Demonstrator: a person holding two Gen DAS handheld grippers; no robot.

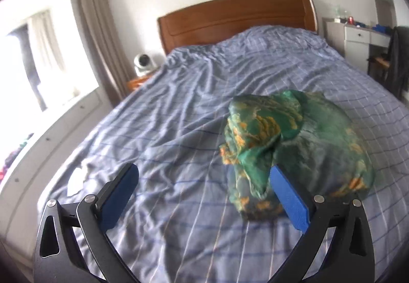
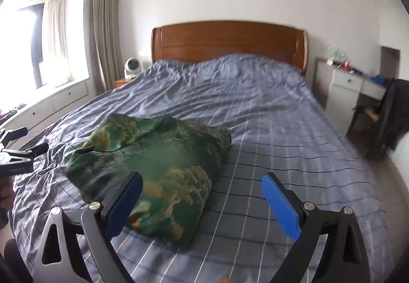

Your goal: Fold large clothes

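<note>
Garment, left wrist view: green cloth with orange print [image 1: 294, 144] bunched on blue checked bedsheet [image 1: 179, 109], right of centre
Left gripper [image 1: 202, 191]: fingers wide apart, nothing between; right pad [image 1: 290, 201] overlaps cloth's near edge
Around: headboard [image 1: 235, 17], fan [image 1: 143, 64], desk [image 1: 358, 34]
Garment, right wrist view: cloth [image 2: 158, 152] left of centre, loosely folded
Right gripper [image 2: 202, 201]: fingers wide apart, holding nothing; left pad [image 2: 125, 203] covers cloth's near edge
Edge: other gripper [image 2: 15, 152] far left, curtain [image 2: 104, 27]

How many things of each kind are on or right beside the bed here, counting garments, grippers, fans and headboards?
Green patterned garment, lying bunched on the blue checked bedcover: 1
Grippers, left gripper and right gripper, jaws apart with nothing between them: 2
White fan beside the bed: 1
Wooden headboard: 1
Total: 5
</note>
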